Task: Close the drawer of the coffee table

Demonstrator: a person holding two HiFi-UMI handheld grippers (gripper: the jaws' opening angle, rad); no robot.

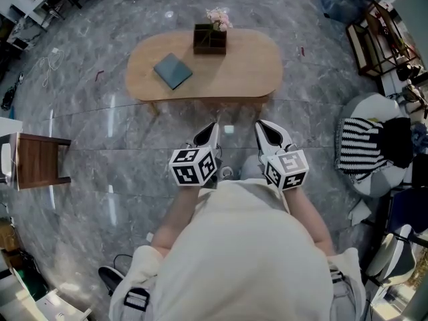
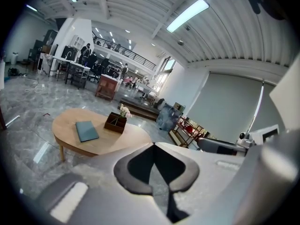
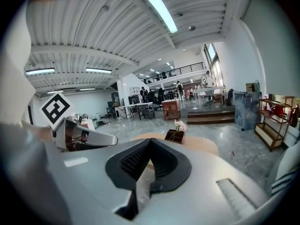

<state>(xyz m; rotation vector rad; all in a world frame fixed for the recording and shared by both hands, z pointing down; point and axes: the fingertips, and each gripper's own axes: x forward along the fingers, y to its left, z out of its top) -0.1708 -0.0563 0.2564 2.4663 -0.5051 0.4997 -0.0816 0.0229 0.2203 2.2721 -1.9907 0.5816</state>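
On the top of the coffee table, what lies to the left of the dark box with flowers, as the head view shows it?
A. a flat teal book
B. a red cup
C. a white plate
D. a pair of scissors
A: in the head view a flat teal book lies on the coffee table, to the left of the dark box with flowers and apart from it.

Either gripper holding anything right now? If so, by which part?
Nothing is held. The left gripper and right gripper both have their jaws shut together with nothing between them, and both are short of the coffee table.
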